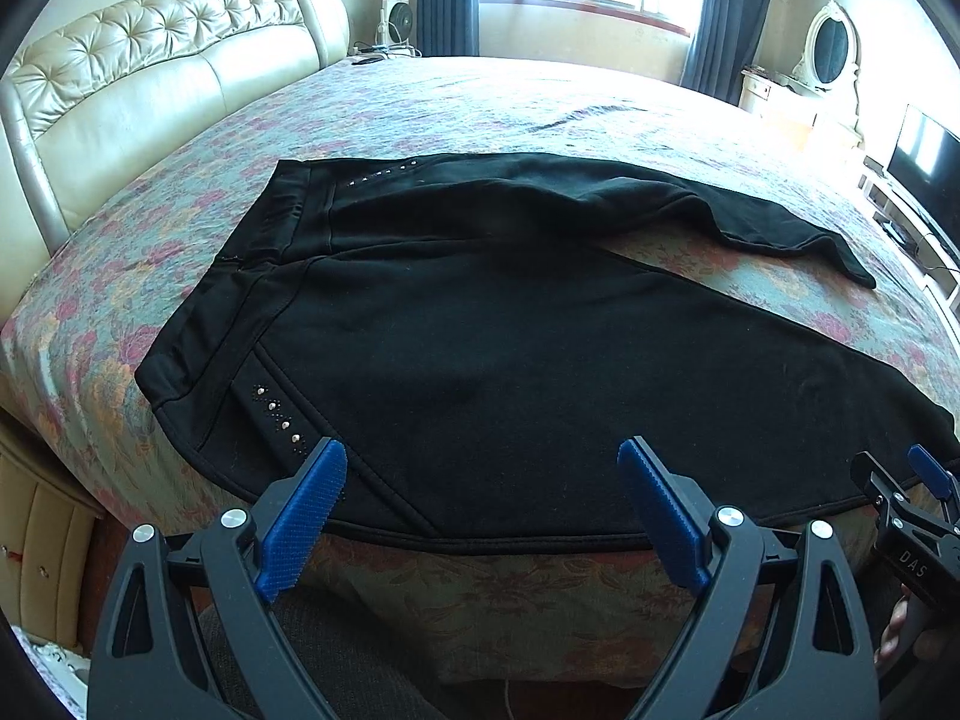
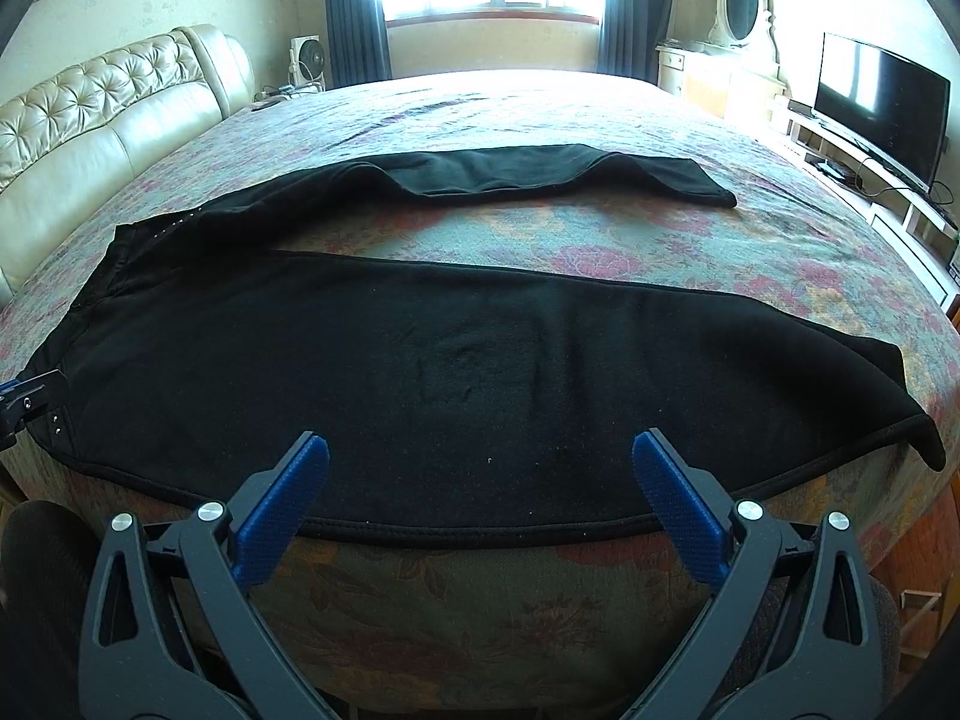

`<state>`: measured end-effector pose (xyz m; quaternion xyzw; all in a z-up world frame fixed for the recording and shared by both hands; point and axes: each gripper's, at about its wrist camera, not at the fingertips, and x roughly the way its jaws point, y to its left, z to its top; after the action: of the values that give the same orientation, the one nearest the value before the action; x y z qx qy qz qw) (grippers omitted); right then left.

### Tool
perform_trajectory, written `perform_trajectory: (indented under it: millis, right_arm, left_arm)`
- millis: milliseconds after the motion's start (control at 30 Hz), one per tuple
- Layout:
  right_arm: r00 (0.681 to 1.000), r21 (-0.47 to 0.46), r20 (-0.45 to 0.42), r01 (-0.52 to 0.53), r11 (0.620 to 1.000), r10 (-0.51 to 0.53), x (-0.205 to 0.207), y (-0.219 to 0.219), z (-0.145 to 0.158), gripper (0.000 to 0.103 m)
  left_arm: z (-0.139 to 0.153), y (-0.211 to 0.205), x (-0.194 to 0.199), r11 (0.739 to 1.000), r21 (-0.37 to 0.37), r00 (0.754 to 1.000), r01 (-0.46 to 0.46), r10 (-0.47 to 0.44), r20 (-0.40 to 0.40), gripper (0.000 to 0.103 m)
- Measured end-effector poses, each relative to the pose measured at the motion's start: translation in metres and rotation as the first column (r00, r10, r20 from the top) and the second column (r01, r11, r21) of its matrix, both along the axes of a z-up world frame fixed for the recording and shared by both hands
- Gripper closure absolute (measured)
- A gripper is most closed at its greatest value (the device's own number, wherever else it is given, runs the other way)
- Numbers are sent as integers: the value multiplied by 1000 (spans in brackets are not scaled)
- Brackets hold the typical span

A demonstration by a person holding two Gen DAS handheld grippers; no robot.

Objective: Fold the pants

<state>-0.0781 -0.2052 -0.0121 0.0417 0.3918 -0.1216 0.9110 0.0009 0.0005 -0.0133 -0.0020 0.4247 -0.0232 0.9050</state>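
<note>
Black pants [image 1: 480, 324] lie spread flat on the floral bedspread [image 1: 420, 120], waistband to the left, both legs running right and apart in a V. Small metal studs [image 1: 279, 414] mark the near pocket. My left gripper [image 1: 483, 450] is open and empty, just above the near edge of the pants by the hip. My right gripper [image 2: 480, 450] is open and empty over the near leg's edge; the pants [image 2: 480, 360] fill that view. The right gripper also shows at the right edge of the left wrist view [image 1: 900, 480].
A tufted cream headboard [image 1: 120, 90] stands at the left. A dresser with an oval mirror [image 2: 741, 0] and a TV [image 2: 876, 102] on a low stand are at the right. A fan [image 2: 306, 63] and curtained window are behind the bed.
</note>
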Motion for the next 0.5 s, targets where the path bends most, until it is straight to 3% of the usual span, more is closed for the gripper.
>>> perform_trajectory:
  millis: [500]
  right_arm:
    - [1000, 1, -3, 0, 1000, 0, 0, 0, 0, 2]
  left_arm:
    - [0, -2, -2, 1000, 1, 1000, 13, -13, 3, 12]
